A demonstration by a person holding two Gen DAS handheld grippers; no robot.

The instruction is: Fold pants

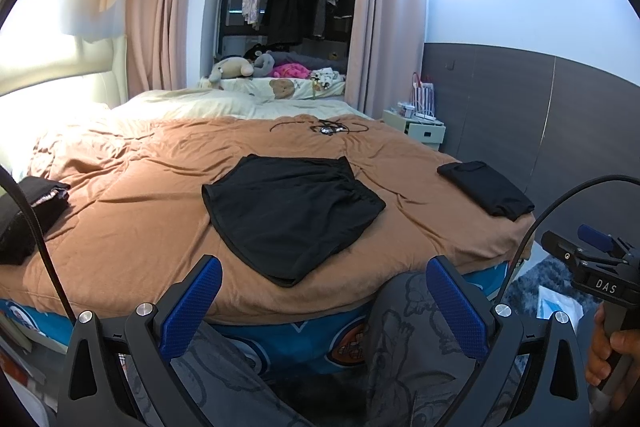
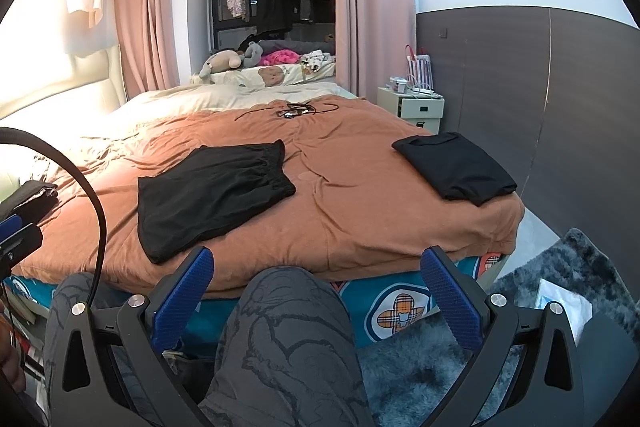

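Black shorts (image 1: pixel 290 213) lie flat on the brown bed cover (image 1: pixel 140 211), waistband toward the right, one corner near the bed's front edge. They also show in the right wrist view (image 2: pixel 208 193). My left gripper (image 1: pixel 324 267) is open and empty, held back from the bed's front edge over my knees. My right gripper (image 2: pixel 318 259) is open and empty, also short of the bed edge; its body shows at the right of the left wrist view (image 1: pixel 592 259).
A folded black garment (image 2: pixel 456 167) lies at the bed's right front corner. A dark folded pile (image 1: pixel 28 211) sits at the left edge. Cables and glasses (image 1: pixel 326 127) lie farther back. A nightstand (image 2: pixel 412 103) and grey rug (image 2: pixel 520 307) are on the right.
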